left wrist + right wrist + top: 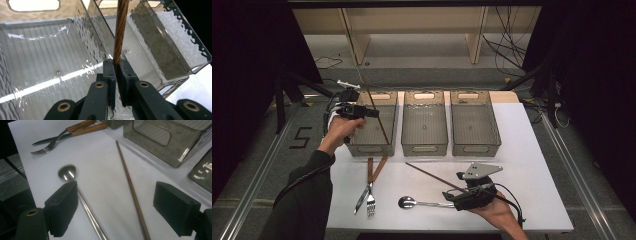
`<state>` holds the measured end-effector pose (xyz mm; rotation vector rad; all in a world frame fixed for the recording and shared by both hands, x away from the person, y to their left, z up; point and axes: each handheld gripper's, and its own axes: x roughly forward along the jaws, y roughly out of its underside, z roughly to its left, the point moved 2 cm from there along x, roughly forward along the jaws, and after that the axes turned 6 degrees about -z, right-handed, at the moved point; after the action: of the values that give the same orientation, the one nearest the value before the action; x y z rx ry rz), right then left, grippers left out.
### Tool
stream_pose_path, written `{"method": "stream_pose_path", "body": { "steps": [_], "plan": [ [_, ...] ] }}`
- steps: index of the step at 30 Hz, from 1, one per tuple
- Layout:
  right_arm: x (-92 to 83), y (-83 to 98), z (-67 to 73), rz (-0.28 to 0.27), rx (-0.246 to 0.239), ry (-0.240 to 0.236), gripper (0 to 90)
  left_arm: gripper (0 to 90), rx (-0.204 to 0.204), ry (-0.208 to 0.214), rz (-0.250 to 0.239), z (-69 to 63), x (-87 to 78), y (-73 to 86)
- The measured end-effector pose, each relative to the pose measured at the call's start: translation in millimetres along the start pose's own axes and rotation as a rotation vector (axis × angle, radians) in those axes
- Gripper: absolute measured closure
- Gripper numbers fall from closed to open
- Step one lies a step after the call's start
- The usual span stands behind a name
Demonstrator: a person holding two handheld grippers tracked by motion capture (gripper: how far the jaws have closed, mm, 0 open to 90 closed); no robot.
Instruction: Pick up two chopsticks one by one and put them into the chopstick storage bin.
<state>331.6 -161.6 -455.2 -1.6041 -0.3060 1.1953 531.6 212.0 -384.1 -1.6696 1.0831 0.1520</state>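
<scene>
My left gripper (373, 113) (117, 67) is shut on a brown chopstick (379, 117) (120, 32) and holds it over the left clear bin (359, 148) (37, 57); the stick slants down into that bin. My right gripper (451, 195) (115, 200) stands open low over the table's front. Between its jaws lie a second brown chopstick (432, 176) (130, 185) and the handle of a steel spoon (412, 202) (75, 182), neither gripped.
Three clear bins stand in a row, with the middle bin (424, 148) and the right bin (476, 149) beside the left one. A wood-handled fork (370, 192) (57, 141) and knife (372, 182) (75, 133) lie crossed on the white table (532, 165) at front left.
</scene>
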Motion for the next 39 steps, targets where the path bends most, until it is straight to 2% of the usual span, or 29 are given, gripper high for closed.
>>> {"method": "stream_pose_path", "body": {
  "steps": [8,13,25,28,29,31,36,39],
  "plan": [
    [0.9,0.6,0.1,0.004,0.000,0.000,20.9,84.5,-0.031,0.012,0.023,4.0,9.0,5.1],
    [1.4,0.9,0.3,0.005,0.000,0.000,21.0,84.4,-0.035,0.013,0.041,4.6,14.4,8.5],
    [1.5,1.6,-0.6,0.007,0.002,0.002,21.1,83.2,-0.045,-0.011,0.050,5.8,21.7,11.7],
    [1.4,1.5,-0.6,0.007,0.002,0.000,21.1,78.4,-0.064,-0.025,0.035,7.4,23.1,11.8],
    [1.3,1.5,-0.6,0.006,0.003,-0.002,21.1,74.3,-0.072,-0.034,0.036,8.7,23.7,11.6],
    [1.1,1.4,-0.7,0.004,0.004,-0.003,21.1,58.9,-0.079,-0.051,0.040,9.5,25.1,11.2],
    [1.4,1.6,-0.7,0.006,0.004,-0.005,21.2,38.8,-0.046,-0.087,0.040,7.3,24.8,9.3],
    [1.1,1.4,-0.6,0.005,0.003,-0.005,21.2,33.4,-0.042,-0.089,0.026,5.6,22.6,8.3]
  ]
}}
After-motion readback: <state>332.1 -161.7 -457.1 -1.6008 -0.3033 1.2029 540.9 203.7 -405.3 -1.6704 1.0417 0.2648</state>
